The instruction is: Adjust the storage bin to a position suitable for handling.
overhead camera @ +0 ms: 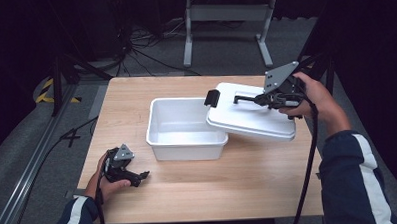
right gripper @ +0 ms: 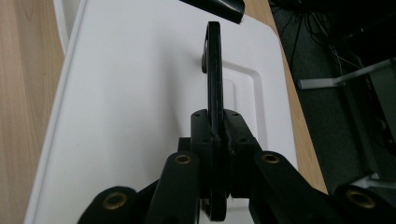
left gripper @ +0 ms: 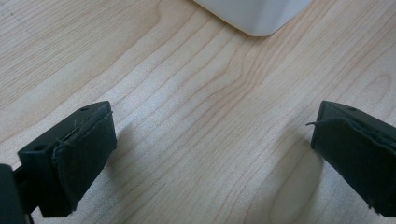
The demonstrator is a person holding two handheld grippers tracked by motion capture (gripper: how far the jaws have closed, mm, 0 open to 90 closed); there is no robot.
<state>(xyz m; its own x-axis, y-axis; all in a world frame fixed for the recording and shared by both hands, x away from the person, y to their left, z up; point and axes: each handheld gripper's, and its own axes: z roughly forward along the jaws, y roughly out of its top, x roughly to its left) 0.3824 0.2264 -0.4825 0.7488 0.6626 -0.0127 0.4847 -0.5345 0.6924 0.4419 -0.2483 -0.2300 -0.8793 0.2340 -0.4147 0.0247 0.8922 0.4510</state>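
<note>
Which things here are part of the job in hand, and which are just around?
In the job:
lid, held by its black handle in the shut right gripper
white tub, open, lid's edge over its right rim

Just around:
left gripper, open, resting on the table
grey frame and cables on the floor behind

High view: fixed above near edge of table (overhead camera: 199, 192), facing forward and down, whole top plus floor beyond. Left gripper view: low and close over wood near the left front corner, looking along the top toward tub (left gripper: 254, 16) corner; same tub (overhead camera: 184, 127) seen from above. Right gripper view: very close, looking along lid (right gripper: 140, 93) and its handle (right gripper: 214, 70) toward table's edge; shares lid (overhead camera: 251, 115) with high view.
</note>
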